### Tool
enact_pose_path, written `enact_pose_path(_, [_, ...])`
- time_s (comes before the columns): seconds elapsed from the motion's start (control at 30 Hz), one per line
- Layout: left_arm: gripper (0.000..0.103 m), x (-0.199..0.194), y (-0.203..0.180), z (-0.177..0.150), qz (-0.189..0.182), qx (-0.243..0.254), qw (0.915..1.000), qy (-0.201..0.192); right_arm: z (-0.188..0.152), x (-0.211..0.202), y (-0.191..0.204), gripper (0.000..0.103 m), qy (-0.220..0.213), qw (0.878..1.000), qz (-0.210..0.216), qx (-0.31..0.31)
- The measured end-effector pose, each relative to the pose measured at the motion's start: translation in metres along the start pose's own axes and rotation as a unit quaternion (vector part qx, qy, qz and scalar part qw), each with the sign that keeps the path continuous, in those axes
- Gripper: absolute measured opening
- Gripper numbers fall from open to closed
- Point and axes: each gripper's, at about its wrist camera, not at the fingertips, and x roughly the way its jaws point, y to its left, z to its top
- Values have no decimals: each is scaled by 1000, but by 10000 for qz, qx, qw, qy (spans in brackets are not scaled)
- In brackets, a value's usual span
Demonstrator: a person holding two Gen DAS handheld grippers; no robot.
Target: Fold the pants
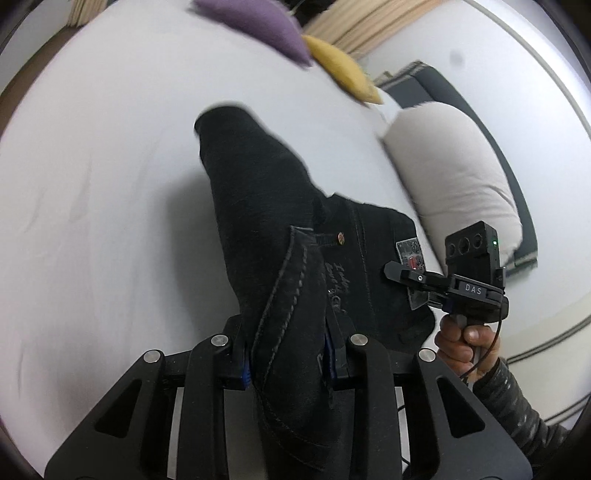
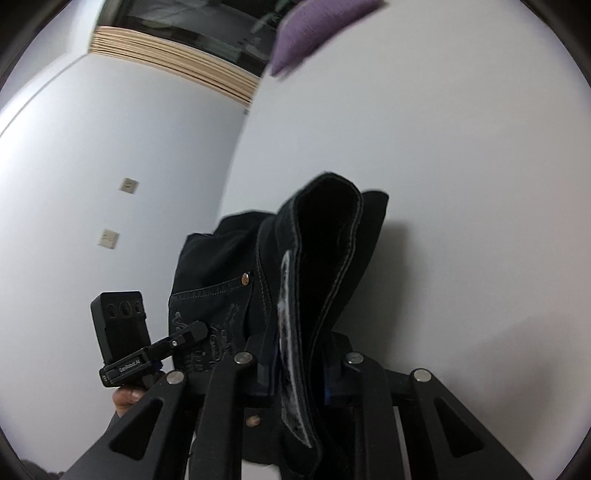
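Note:
Black denim pants (image 1: 266, 206) hang lifted above a white bed sheet (image 1: 103, 177), with the legs trailing down toward the bed. My left gripper (image 1: 291, 354) is shut on the waistband edge of the pants. My right gripper (image 2: 299, 373) is shut on the other side of the waistband of the pants (image 2: 325, 251). The right gripper also shows in the left wrist view (image 1: 397, 271), at the waist by a label. The left gripper shows in the right wrist view (image 2: 197, 328), by the embroidered back pocket.
A purple cushion (image 1: 255, 22) and a yellow cushion (image 1: 340, 66) lie at the far side of the bed. A beige pillow (image 1: 454, 173) lies at the right. A white wall (image 2: 110, 155) with two small plates stands left of the bed.

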Motion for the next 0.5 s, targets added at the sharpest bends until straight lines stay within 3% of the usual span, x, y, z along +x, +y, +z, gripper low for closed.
enact_pose_path(0.17, [32, 27, 43, 4, -107, -187, 9998, 44, 1, 18, -25, 29, 63, 10000, -35, 46])
enact_pose_path(0.27, [35, 28, 56, -3, -296, -211, 9992, -135, -4, 15, -39, 29, -121, 9991, 392, 140])
enact_pose_path(0.33, [40, 25, 43, -11, -253, -100, 9994, -234, -8, 8, -45, 30, -267, 9978, 560, 253])
enact_pose_path(0.43, [56, -8, 31, -29, 390, 178, 9972, -608, -14, -12, -48, 44, -485, 9972, 429, 365])
enact_pose_path(0.5, [71, -38, -12, -39, 1286, 581, 9840, -1088, -26, -39, -38, 62, -806, 9960, -177, 337])
